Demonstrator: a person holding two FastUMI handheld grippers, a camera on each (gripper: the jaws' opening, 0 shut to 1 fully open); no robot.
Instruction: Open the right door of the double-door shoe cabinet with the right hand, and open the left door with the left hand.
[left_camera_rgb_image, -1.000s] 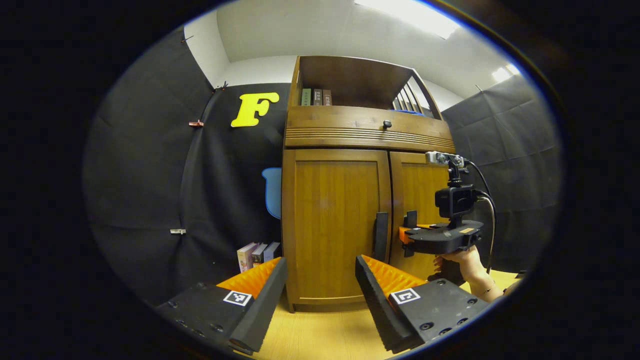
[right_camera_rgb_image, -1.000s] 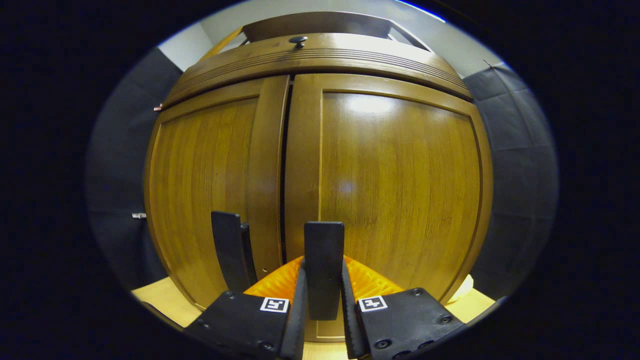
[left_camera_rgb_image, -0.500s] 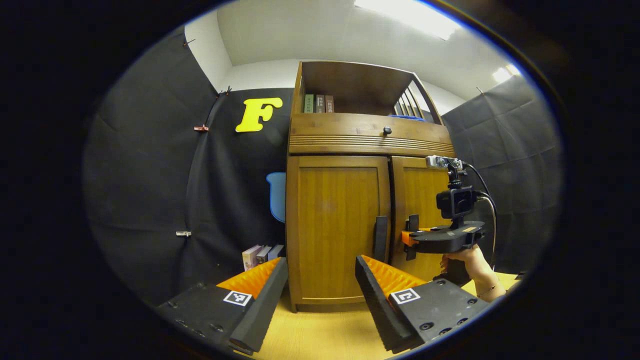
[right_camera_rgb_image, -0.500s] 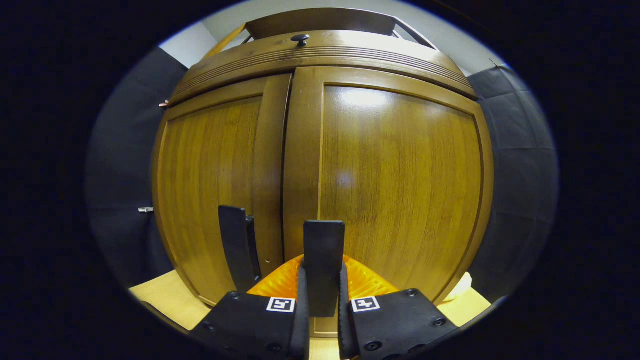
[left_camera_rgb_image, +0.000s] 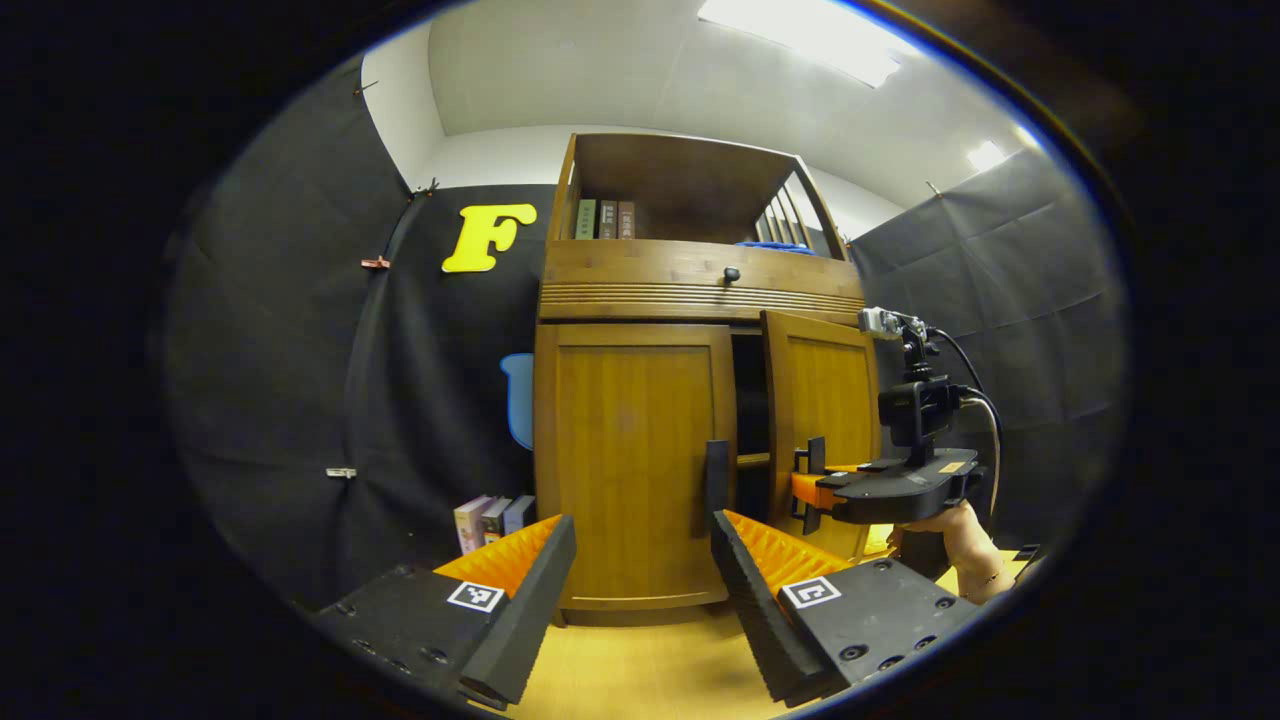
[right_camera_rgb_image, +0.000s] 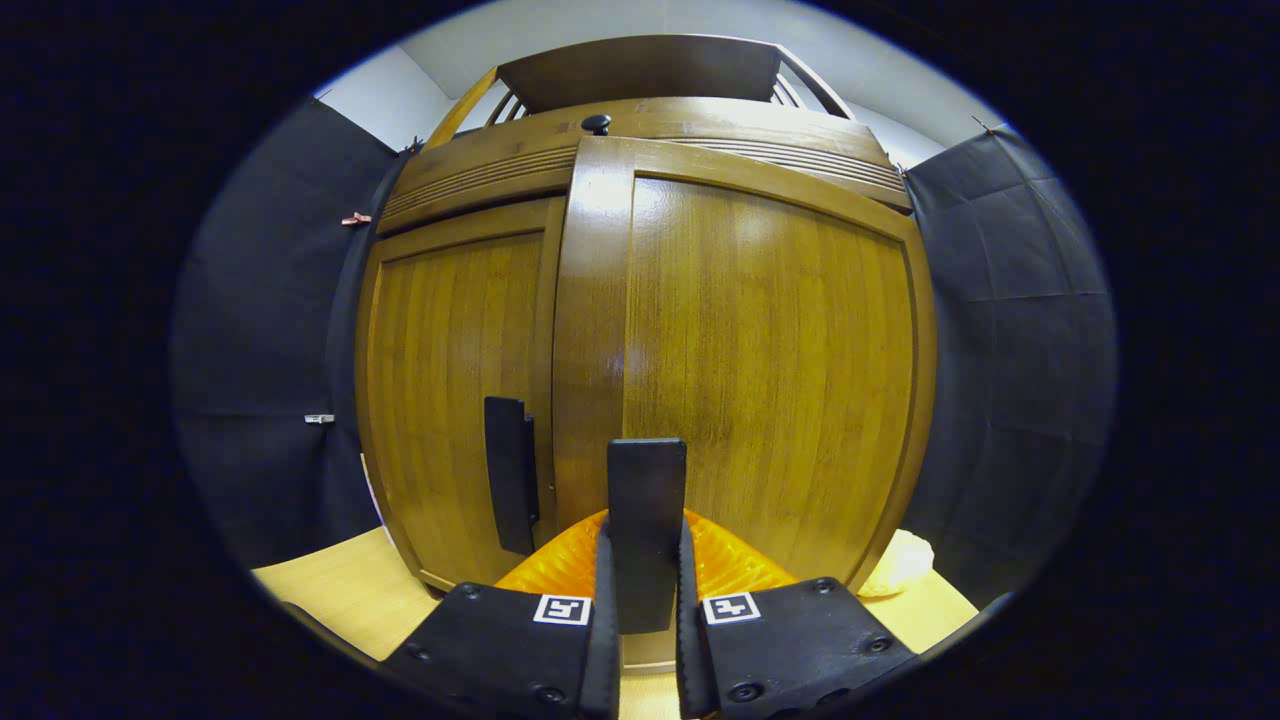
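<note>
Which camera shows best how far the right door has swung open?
The left gripper view: the right door stands ajar, with a dark gap beside the closed left door. In the right gripper view the right door is seen face-on, its handle clamped by the right gripper, the gap hidden.

R claw (right_camera_rgb_image: 645, 560) clamped, L claw (left_camera_rgb_image: 640, 560) agape, idle.

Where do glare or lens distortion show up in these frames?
Right gripper view: a glare patch sits high on the right door, and the cabinet bulges barrel-like. Left gripper view: ceiling lights blow out white, while the cabinet stays sharp.
</note>
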